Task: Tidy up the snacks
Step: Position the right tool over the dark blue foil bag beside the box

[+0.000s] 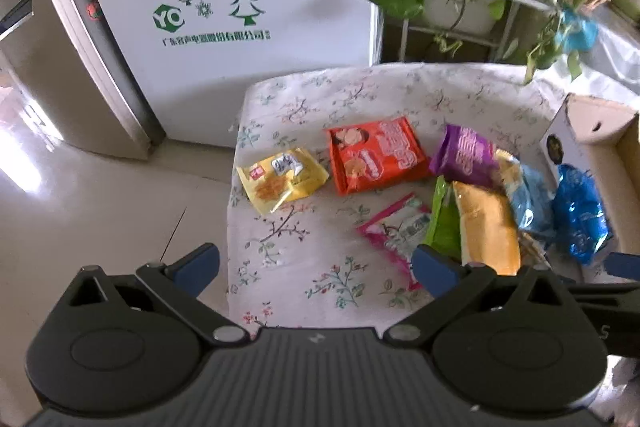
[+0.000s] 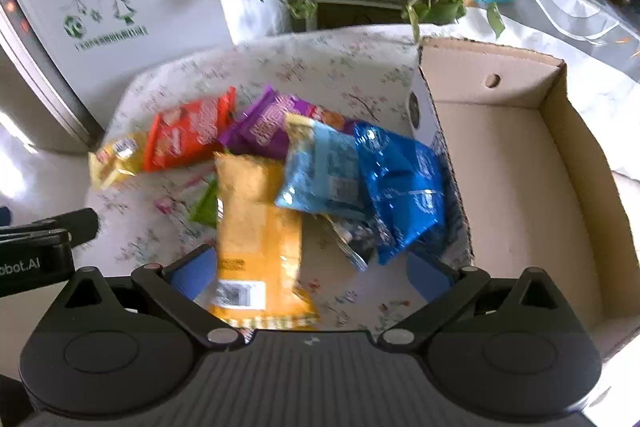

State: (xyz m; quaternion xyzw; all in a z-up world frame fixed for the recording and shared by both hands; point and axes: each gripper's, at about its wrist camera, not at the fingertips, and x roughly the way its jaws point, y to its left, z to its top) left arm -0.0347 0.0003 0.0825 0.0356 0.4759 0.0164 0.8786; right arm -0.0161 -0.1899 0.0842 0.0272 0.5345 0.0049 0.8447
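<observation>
We hold both hand-held grippers, left (image 1: 316, 267) and right (image 2: 312, 273), spread wide, gripping nothing. Crinkly foil snack packets (image 2: 256, 211) lie on the floral-cloth tabletop (image 1: 320, 107). A cardboard box (image 2: 500, 163) stands at its right edge.

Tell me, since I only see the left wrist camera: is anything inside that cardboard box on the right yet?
Observer: No. The right wrist view shows the cardboard box with a bare floor and no snacks inside.
Operator: What is the other gripper doing?
Observer: The right gripper is open, over the near end of the orange packet.
Operator: Is anything on that packet hidden from me?
Observer: A white barcode label sits at its near end.
</observation>
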